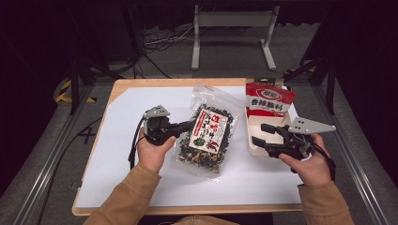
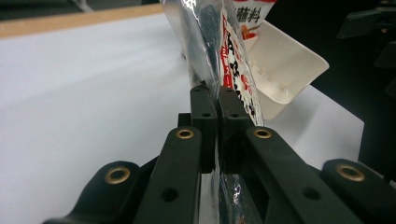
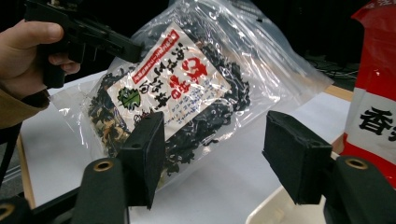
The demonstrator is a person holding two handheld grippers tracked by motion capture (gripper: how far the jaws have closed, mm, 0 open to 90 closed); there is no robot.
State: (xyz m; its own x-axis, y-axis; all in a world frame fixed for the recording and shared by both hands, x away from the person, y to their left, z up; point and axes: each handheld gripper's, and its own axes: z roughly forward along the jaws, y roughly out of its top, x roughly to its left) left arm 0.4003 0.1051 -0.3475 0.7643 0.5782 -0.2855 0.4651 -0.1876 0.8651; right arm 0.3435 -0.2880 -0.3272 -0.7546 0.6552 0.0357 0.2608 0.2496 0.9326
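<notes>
Clear plastic, the dried seaweed bag [image 1: 206, 136] hangs at the table's [image 1: 126, 117] middle, our left gripper [image 1: 187, 125] with fingers pinching its nine o'clock edge. Its white label has red writing we cannot read. Our right gripper [image 1: 261, 133], fingers spread, hovers at three o'clock by the red packet [image 1: 269, 99] printed 香辣.
</notes>
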